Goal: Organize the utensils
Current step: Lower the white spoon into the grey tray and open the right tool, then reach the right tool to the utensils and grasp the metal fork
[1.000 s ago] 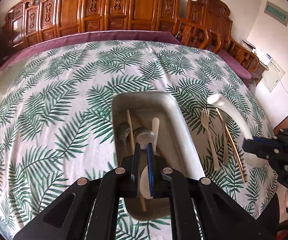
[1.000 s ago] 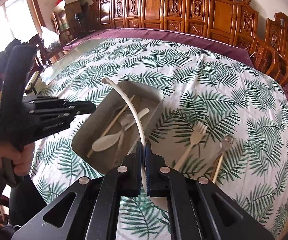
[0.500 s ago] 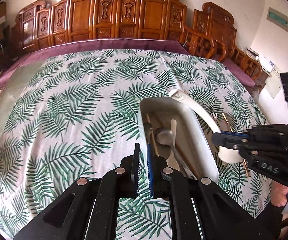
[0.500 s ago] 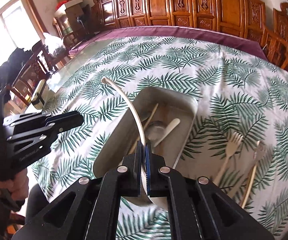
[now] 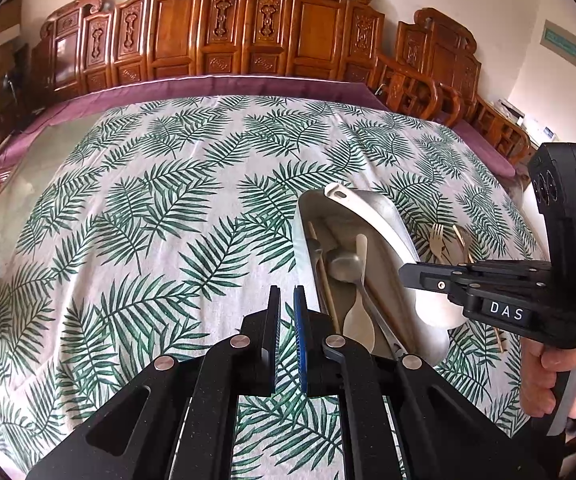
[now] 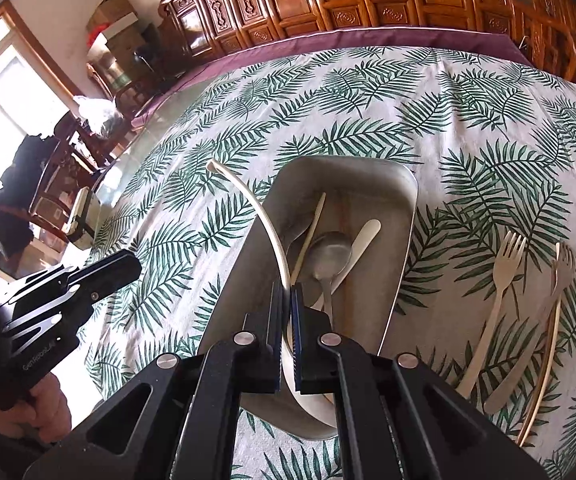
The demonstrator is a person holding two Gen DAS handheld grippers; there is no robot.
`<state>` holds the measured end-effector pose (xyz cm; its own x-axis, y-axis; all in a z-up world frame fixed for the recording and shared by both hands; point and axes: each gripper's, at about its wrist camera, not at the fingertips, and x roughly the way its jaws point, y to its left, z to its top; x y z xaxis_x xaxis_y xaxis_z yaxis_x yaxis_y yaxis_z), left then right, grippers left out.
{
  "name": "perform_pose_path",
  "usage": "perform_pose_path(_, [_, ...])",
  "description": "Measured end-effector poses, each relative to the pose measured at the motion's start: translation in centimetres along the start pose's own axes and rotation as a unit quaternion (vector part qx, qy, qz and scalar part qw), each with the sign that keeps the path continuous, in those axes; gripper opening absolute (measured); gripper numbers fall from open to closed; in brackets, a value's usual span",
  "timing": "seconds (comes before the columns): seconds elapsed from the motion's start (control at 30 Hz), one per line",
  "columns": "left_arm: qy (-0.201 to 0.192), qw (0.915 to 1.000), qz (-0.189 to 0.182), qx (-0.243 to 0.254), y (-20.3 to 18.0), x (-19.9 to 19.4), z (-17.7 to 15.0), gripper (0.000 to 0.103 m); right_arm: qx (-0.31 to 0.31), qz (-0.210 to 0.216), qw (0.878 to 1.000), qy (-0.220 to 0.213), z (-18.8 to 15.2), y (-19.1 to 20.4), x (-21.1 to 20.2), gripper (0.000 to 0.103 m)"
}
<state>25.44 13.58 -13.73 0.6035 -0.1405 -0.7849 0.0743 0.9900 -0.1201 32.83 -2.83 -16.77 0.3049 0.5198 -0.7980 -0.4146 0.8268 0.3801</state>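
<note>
A grey metal tray [image 5: 393,210] [image 6: 403,200] on the leaf-print cloth holds a metal spoon [image 6: 329,258], a cream spoon [image 5: 359,320] and a chopstick [image 6: 307,236]. My right gripper [image 6: 286,294] [image 5: 407,270] is shut on a long cream ladle [image 6: 258,208] [image 5: 371,216] and holds it over the tray, handle pointing away. My left gripper [image 5: 286,294] [image 6: 128,262] hangs left of the tray, jaws nearly closed with a narrow gap, holding nothing.
Two forks [image 6: 505,268] [image 6: 561,264] and a chopstick [image 6: 543,364] lie on the cloth right of the tray. Carved wooden chairs [image 5: 224,28] line the table's far edge. A chair with bags [image 6: 48,168] stands at the left.
My right gripper has carried the ladle left from beside the forks to above the tray. My left gripper has drawn back off the tray to its left side.
</note>
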Motion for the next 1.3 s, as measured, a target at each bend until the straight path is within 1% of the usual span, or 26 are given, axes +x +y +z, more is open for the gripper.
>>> perform_pose_path(0.13, [0.0, 1.0, 0.0, 0.0, -0.1, 0.0, -0.1, 0.006, 0.0, -0.003, 1.0, 0.002, 0.3, -0.1, 0.3, 0.006])
perform_pose_path(0.2, [-0.001, 1.0, 0.0, 0.0, -0.1, 0.0, -0.1, 0.006, 0.001, -0.016, 1.0, 0.001, 0.4, -0.2, 0.2, 0.009])
perform_pose_path(0.27, [-0.002, 1.0, 0.0, 0.001, -0.2, 0.0, -0.1, 0.006, 0.001, -0.012, 1.0, -0.001, 0.5, -0.4, 0.1, 0.009])
perform_pose_path(0.43, [-0.006, 1.0, -0.001, 0.003, -0.7, -0.3, 0.3, 0.006, -0.013, -0.02, 1.0, -0.009, 0.3, -0.5, -0.6, 0.009])
perform_pose_path(0.67, [-0.009, 0.9998, -0.009, 0.015, -2.2, -0.5, 0.7, 0.006, -0.04, -0.037, 0.998, -0.03, -0.6, -1.3, -3.3, 0.009])
perform_pose_path(0.73, [-0.009, 0.9997, -0.014, 0.02, -3.0, -0.4, 0.9, 0.006, -0.047, -0.049, 0.997, -0.036, -1.1, -1.9, -4.2, 0.009])
perform_pose_path(0.87, [-0.007, 0.9992, -0.024, 0.031, -4.8, 0.0, 1.0, 0.006, -0.054, -0.074, 0.995, -0.043, -2.4, -4.0, -6.0, 0.009])
perform_pose_path(1.1, [-0.001, 0.9978, -0.042, 0.05, -8.0, 0.9, 0.9, 0.006, -0.025, -0.118, 0.992, -0.037, -5.1, -9.8, -7.7, 0.009])
perform_pose_path(1.27, [0.002, 0.9966, -0.053, 0.064, -9.9, 1.3, 0.9, 0.006, 0.006, -0.131, 0.991, -0.027, -6.7, -13.6, -7.8, 0.009])
perform_pose_path(1.3, [0.003, 0.9964, -0.054, 0.066, -10.2, 1.3, 0.8, 0.006, 0.012, -0.132, 0.991, -0.025, -6.9, -14.3, -7.7, 0.01])
